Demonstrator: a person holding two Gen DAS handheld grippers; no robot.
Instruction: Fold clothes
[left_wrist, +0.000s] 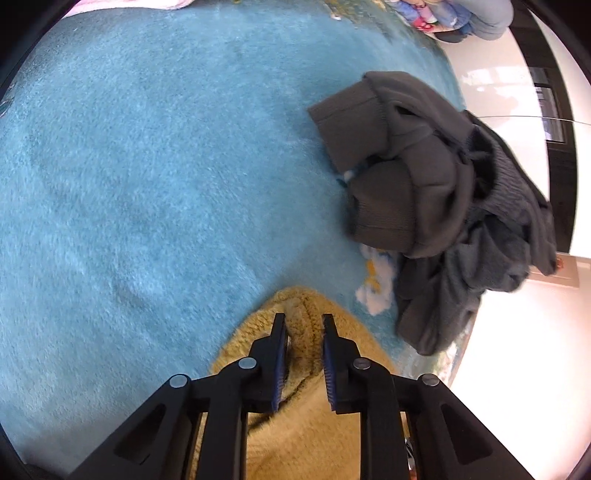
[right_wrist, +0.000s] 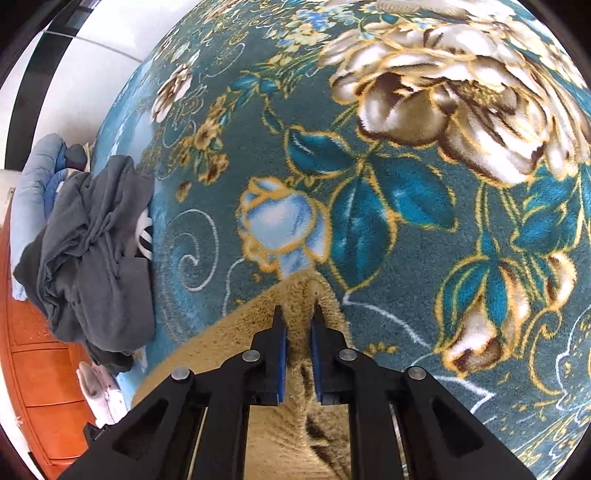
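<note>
Where the plush blue blanket spreads flat, a fuzzy tan garment bunches into a ridge running away from each camera. Left gripper and right gripper each pinch that ridge, jaws nearly closed. Crumpled grey clothes lie nearby.

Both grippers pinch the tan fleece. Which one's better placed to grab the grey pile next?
Left, probably. The left gripper has the grey pile just ahead, towards its right. From the right gripper, the pile lies far off at the left edge.
</note>
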